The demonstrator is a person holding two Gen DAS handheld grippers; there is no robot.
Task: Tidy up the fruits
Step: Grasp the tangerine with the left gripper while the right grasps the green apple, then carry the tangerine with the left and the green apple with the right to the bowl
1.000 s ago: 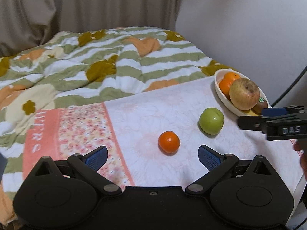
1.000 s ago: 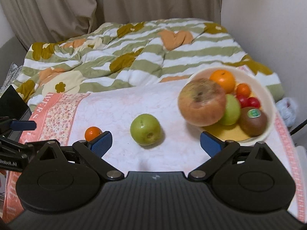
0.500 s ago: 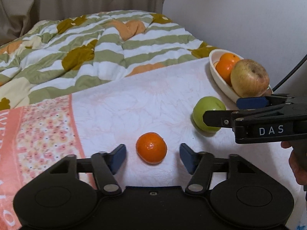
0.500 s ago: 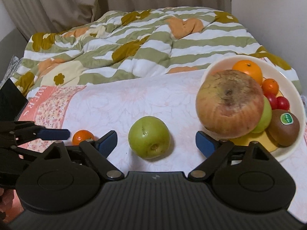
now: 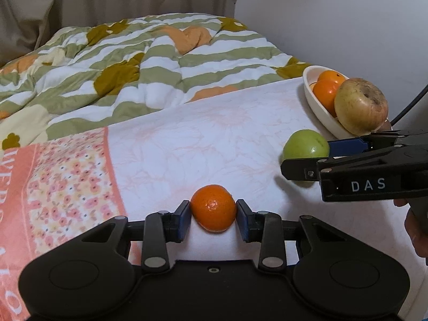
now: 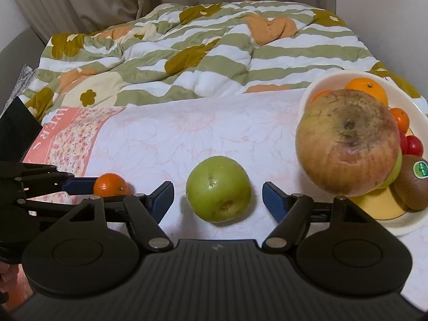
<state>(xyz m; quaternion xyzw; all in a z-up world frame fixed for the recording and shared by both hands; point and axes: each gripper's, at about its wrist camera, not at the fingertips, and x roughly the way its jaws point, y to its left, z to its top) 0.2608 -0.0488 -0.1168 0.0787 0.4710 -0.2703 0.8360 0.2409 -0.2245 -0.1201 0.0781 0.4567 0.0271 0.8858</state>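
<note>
My left gripper (image 5: pixel 213 218) is shut on a small orange mandarin (image 5: pixel 213 208) that rests on the white floral cloth. The mandarin also shows in the right wrist view (image 6: pixel 109 185). My right gripper (image 6: pixel 218 197) is open, its fingers on either side of a green apple (image 6: pixel 218 188), apart from it. The green apple shows in the left wrist view (image 5: pixel 305 145) behind my right gripper's fingers (image 5: pixel 345 145). A white bowl (image 6: pixel 315 91) at the right holds a big reddish apple (image 6: pixel 347 147), oranges, small red fruits and a kiwi.
A striped green and white quilt (image 5: pixel 160 58) is bunched up behind the cloth. A pink flowered band (image 5: pixel 67 176) runs along the cloth's left side. A wall (image 5: pixel 334 13) stands close behind the bowl. A black cable (image 5: pixel 409 104) hangs by the bowl.
My left gripper moved forward and closed on the mandarin. My right gripper moved nearer, and the green apple now lies between its open fingers.
</note>
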